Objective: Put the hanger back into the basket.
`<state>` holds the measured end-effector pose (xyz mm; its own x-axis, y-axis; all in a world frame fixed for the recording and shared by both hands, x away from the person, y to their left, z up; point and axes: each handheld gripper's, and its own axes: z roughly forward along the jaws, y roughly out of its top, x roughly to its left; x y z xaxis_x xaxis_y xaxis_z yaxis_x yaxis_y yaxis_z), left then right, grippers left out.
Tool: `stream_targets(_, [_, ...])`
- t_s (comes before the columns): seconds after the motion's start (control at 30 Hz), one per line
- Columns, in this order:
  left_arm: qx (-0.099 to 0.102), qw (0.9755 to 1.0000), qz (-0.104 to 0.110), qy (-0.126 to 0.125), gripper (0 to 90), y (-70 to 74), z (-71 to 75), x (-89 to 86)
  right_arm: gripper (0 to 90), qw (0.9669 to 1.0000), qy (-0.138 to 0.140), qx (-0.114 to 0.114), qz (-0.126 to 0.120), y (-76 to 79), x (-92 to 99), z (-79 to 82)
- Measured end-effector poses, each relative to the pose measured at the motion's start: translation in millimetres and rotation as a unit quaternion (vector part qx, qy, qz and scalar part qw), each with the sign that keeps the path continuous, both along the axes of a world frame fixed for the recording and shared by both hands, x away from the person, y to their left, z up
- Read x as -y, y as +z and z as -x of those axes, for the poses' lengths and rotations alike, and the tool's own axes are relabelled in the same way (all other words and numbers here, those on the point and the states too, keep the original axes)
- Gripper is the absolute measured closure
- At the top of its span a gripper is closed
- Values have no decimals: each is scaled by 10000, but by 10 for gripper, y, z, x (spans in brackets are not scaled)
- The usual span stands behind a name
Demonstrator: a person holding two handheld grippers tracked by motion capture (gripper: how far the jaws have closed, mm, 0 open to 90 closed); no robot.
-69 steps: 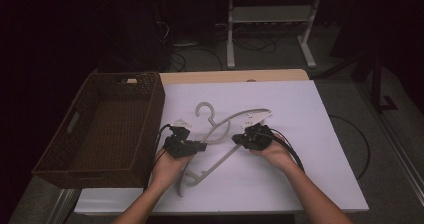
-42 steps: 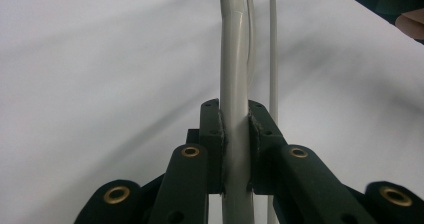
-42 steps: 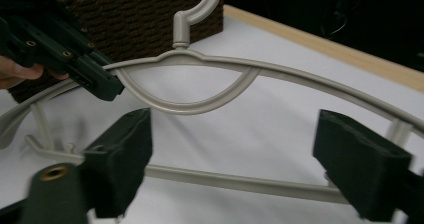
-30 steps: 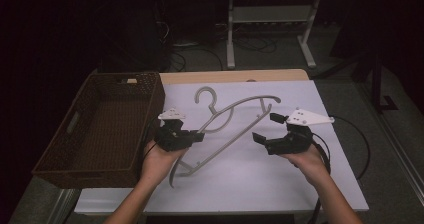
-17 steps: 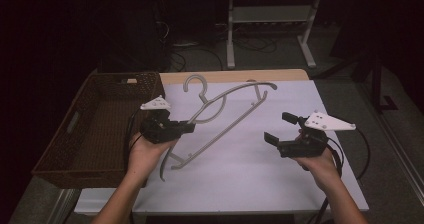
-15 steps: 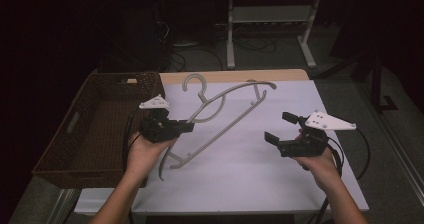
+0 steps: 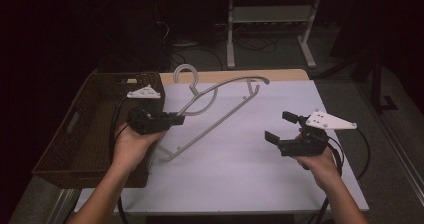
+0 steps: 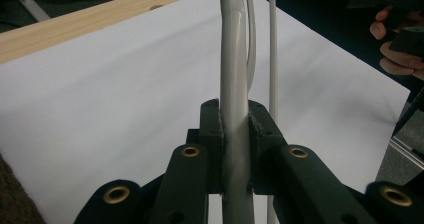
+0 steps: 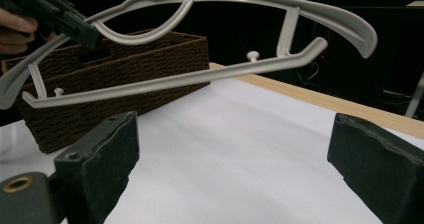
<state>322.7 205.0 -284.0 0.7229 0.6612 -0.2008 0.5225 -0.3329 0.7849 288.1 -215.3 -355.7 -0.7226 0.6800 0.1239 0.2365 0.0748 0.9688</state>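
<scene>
High view: left gripper (image 7: pixel 172 120) jaws clamp the hanger (image 7: pixel 220 106) beside the wicker basket (image 7: pixel 75 154); right gripper (image 7: pixel 282 129) jaws gape.

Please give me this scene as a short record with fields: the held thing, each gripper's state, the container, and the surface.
held thing: grey plastic hanger, lifted off the table, one shoulder clamped
left gripper: shut on the hanger
right gripper: open, nothing between its pads, apart from the hanger
container: brown woven basket, at the table's left side
surface: white table top
</scene>
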Motion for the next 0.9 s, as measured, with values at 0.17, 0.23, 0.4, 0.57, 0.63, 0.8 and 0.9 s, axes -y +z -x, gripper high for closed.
stream_targets(0.17, [28, 9999, -113, 31, 804, 124, -37, -117, 57, 10000, -4, -8, -16, 2, 4, -4])
stream_targets(0.23, [34, 9999, -112, 47, 804, 143, -42, -138, 57, 10000, 0, -9, -19, 2, 3, -4])
stream_targets(0.4, [57, 9998, -135, 146, 804, 250, -79, -318, 57, 10000, 4, -19, -8, -1, -1, -6])
stream_targets(0.57, [84, 9995, -158, 266, 804, 316, -99, -461, 58, 10000, 8, -16, 1, 0, -8, -6])
stream_targets(0.63, [104, 9992, -198, 332, 804, 345, -108, -547, 57, 10000, 16, -20, 13, -3, -10, -9])
stream_targets(0.8, [123, 9981, -257, 540, 804, 398, -121, -783, 57, 10000, 7, -35, 23, -6, -7, -14])
stream_targets(0.9, [129, 9972, -306, 672, 804, 416, -125, -931, 57, 10000, 2, -47, 16, -6, -9, -15])
